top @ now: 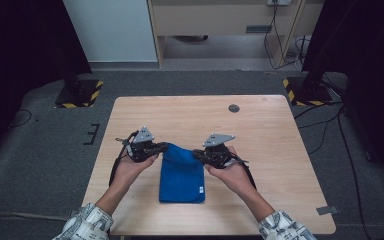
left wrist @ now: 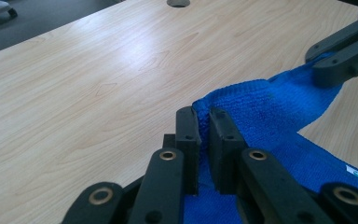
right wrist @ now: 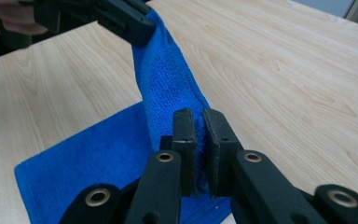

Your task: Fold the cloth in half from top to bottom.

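A blue towel (top: 181, 175) lies folded on the wooden table (top: 260, 130), with a small white label near its front right corner. My left gripper (top: 164, 147) is shut on the towel's far left corner, and my right gripper (top: 196, 154) is shut on the far right corner. The far edge is lifted a little off the table between them. In the left gripper view the jaws (left wrist: 204, 126) pinch the blue towel (left wrist: 265, 105), and the right gripper's jaws (left wrist: 338, 58) clamp it farther off. In the right gripper view the jaws (right wrist: 199, 123) pinch the towel (right wrist: 168, 84).
A round cable hole (top: 234, 108) sits in the table near its far edge. Two stand bases with yellow and black stripes (top: 80, 93) (top: 307, 91) rest on the floor beyond the table's far corners. A cabinet (top: 220, 25) stands at the back.
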